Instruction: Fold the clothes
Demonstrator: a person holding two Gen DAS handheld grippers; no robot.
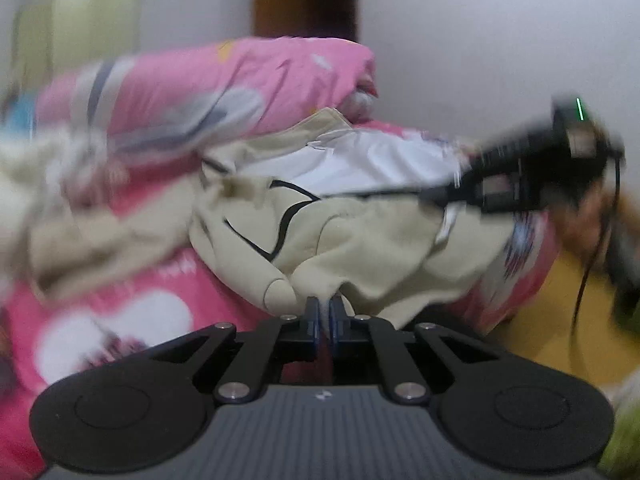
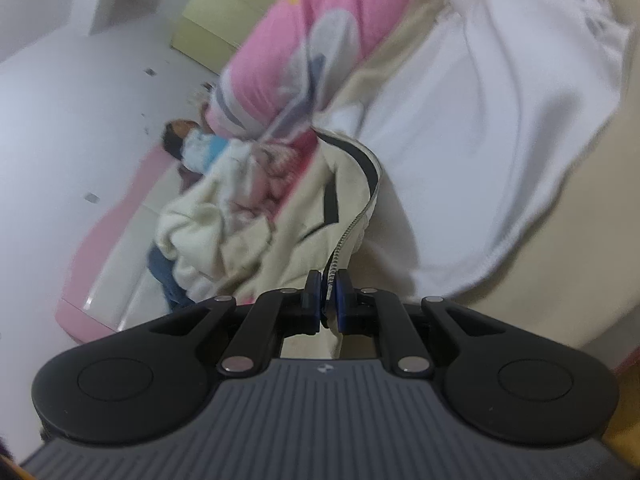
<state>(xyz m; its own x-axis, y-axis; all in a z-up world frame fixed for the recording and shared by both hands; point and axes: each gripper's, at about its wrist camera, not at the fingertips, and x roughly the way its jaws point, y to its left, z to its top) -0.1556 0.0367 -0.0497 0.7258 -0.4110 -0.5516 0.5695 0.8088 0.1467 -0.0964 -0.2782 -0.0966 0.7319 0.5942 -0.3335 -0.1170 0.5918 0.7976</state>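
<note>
A beige zip jacket with black piping and a white lining [image 1: 360, 240] lies crumpled on a pink bed. My left gripper [image 1: 325, 312] is shut at the jacket's near hem, with a fold of beige cloth pinched between its pads. In the left wrist view my right gripper [image 1: 430, 196] reaches in from the right and holds the jacket's far edge. In the right wrist view that gripper [image 2: 329, 300] is shut on the jacket's zipper edge [image 2: 352, 232], and the white lining [image 2: 480, 140] spreads beyond it.
A rolled pink quilt [image 1: 240, 84] lies behind the jacket on the patterned pink sheet [image 1: 120, 320]. More cream clothes [image 2: 200, 232] are heaped at the far side, beside a small dark-haired figure [image 2: 188, 144]. A person in yellow [image 1: 568, 320] is at the right.
</note>
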